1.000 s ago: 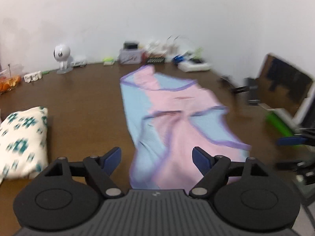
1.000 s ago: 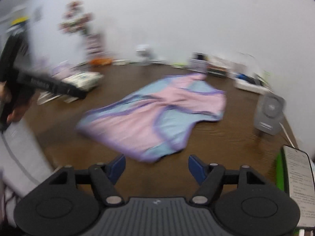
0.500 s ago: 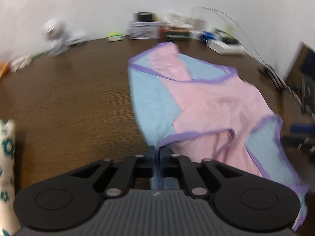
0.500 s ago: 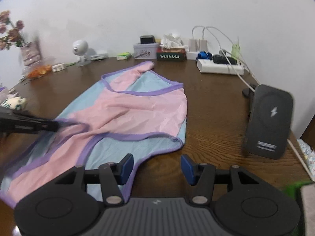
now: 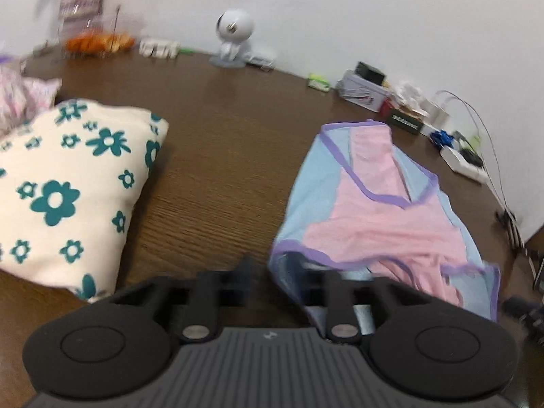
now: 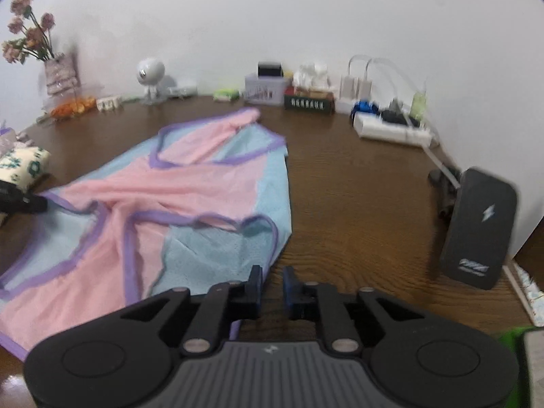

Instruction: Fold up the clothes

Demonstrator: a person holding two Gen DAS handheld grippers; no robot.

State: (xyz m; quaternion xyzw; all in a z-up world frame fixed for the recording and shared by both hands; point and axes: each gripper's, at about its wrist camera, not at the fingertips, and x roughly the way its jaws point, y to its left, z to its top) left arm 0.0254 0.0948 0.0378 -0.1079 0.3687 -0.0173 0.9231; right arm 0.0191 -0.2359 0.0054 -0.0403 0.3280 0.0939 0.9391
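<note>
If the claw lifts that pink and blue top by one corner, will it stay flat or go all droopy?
Probably droopy. The pink and blue top already lies in soft wrinkles and folds on the table, so it looks thin and floppy. It likely weighs little, and the rest would probably drag and bunch behind the lifted corner.

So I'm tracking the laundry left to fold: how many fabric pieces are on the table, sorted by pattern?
pink-and-blue garment, spread out: 1
white cloth with teal flowers, folded: 1
pink patterned fabric, partly in view at the edge, blurred: 1
Total: 3
</note>
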